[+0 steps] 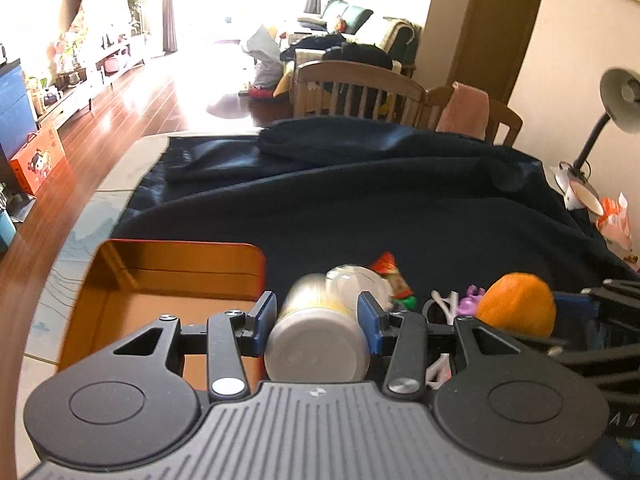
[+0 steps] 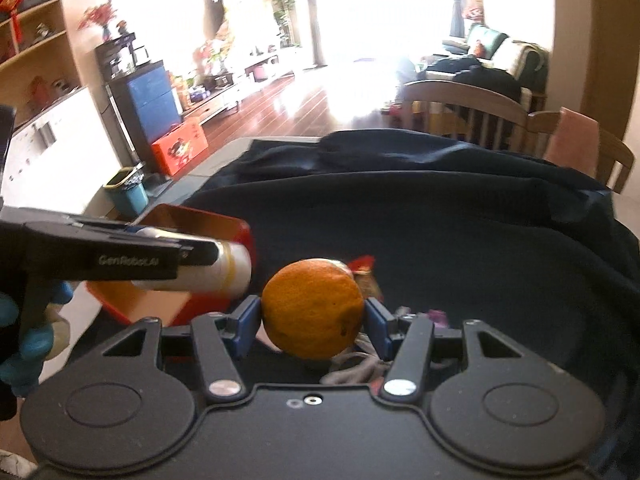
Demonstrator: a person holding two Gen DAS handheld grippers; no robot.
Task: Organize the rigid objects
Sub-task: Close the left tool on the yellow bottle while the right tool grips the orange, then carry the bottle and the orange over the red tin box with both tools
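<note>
Two things are held at once, so the step in hand is judged to be the carry toward the box (image 1: 160,280), the red-orange tray that lies open at the near left edge of the dark cloth (image 1: 380,208) on the table.

The left tool (image 1: 317,316) is pinched on a white can (image 1: 316,340) with a yellow band, its blue pads pressed against the can's sides. The can lies on its side in the grip and is just right of the box, seemingly above the box's right rim; in the right wrist view it is seen in front of the box wall. The right tool (image 2: 313,316) is pinched on an orange (image 2: 314,308), which is held further right of the box, above the cloth.

Right of the box, on the cloth, a red-and-green wrapper (image 1: 394,280), a clear round item, white pieces and a small purple thing (image 1: 472,300) are left ungathered.

The next move is judged to call for the can being brought over the box's open floor, lowered, and released only once it rests, since a can on its side may roll. The orange would follow, and the two tools would need to be kept apart at the box.
</note>
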